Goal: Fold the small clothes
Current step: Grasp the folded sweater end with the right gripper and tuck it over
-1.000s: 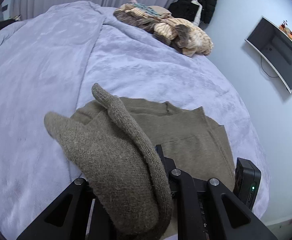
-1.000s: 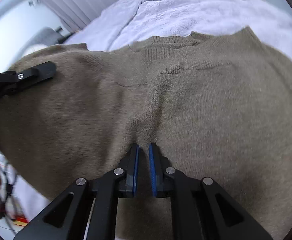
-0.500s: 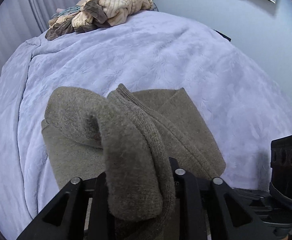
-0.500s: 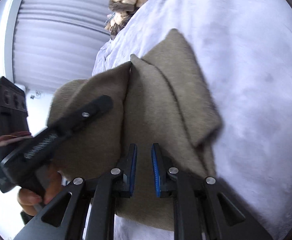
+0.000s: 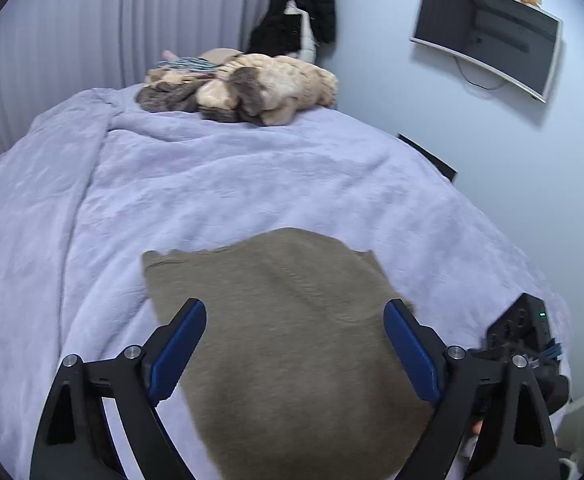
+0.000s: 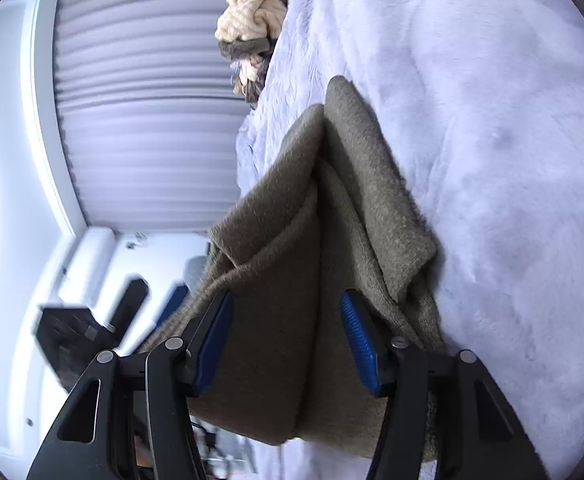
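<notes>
An olive-brown knitted garment (image 5: 275, 272) lies folded flat on the lavender blanket (image 5: 171, 180). In the left wrist view my left gripper (image 5: 296, 306) hovers over its near part. Its jaws are opening wide, and its blue pads (image 5: 179, 340) stand clear of the cloth. In the right wrist view, which is rolled sideways, the garment (image 6: 352, 160) shows its stacked layers at the bed's edge. My right gripper (image 6: 287, 312) has its jaws opening, with the folded edge between them and not pinched. The left gripper (image 6: 131, 300) shows there as a blur at the lower left.
A pile of cream and brown clothes (image 5: 243, 84) sits at the far end of the bed, also the pile (image 6: 251, 20) in the right wrist view. A wall screen (image 5: 488, 36) and a hanging black coat (image 5: 300, 20) are beyond. The bed edge drops off at the right.
Both grippers went from shut on the garment to open and let it go. The lifted fold now lies flat on the blanket. The left gripper moved across; the right one rolled sideways.
</notes>
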Available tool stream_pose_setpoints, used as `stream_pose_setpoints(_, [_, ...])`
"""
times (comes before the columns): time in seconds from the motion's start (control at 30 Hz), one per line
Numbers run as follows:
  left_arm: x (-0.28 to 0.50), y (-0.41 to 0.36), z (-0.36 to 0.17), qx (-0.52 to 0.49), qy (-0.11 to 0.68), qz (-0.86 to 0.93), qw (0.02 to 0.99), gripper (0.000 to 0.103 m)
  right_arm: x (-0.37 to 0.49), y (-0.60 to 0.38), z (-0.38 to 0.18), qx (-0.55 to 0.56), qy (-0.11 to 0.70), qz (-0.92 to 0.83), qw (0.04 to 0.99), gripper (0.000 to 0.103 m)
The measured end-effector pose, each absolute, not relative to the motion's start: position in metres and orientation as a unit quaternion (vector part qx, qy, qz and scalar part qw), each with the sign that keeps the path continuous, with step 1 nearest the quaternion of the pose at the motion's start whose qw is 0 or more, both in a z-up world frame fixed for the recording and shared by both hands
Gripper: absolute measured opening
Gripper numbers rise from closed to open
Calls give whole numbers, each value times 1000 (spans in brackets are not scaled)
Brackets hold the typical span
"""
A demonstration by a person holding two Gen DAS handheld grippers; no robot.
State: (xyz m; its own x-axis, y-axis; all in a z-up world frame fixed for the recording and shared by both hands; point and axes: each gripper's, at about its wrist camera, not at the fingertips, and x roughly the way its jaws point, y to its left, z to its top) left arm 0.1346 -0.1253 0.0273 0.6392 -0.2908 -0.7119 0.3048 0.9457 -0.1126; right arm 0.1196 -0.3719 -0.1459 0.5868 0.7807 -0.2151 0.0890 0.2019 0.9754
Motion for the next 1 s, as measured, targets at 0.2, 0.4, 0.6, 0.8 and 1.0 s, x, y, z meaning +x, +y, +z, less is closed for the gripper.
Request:
stream_pose_setpoints(0.2, [140,-65,-31,-31,462,-69,884,91,128,-376,-148,628,356,263,639,72])
stream_pose_setpoints(0.4, [139,-43,-57,-80,475,-50,875,91,182,-337,-109,477,453,245,713,54])
stream_pose_setpoints(0.6, [137,-50,-45,-72,462,-71,881,91,176,-303,-45,294,416,237,827,17])
stream_pose_setpoints(0.8, [142,-65,-61,-71,487,-99,865,91,139,-338,-73,303,441,184,824,17])
stream_pose_setpoints(1.0, [133,-62,-64,-70,492,-93,863,91,138,-354,-97,335,467,180,798,24])
